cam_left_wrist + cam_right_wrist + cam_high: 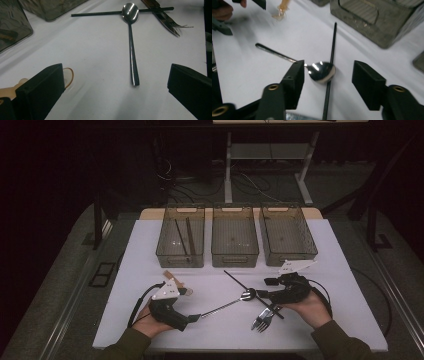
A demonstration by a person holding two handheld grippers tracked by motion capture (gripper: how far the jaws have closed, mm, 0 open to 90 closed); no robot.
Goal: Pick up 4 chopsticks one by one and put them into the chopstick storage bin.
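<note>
Spoon: polished steel spoon [320,71], worktop centre, bowl resting on thin black chopstick [331,62].
Handling: light, stiff, slippery; grip the neck, 9 o'clock of bowl.
Right gripper [327,77]: jaws apart, straddling bowl.
Left gripper [115,87]: jaws apart, empty.

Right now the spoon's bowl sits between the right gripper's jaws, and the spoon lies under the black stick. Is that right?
Not quite. The spoon bowl does sit between the right gripper jaws, which stand apart from it, but it lies on top of the black stick, not under it. The right gripper view shows the bowl covering the stick where they cross.
</note>
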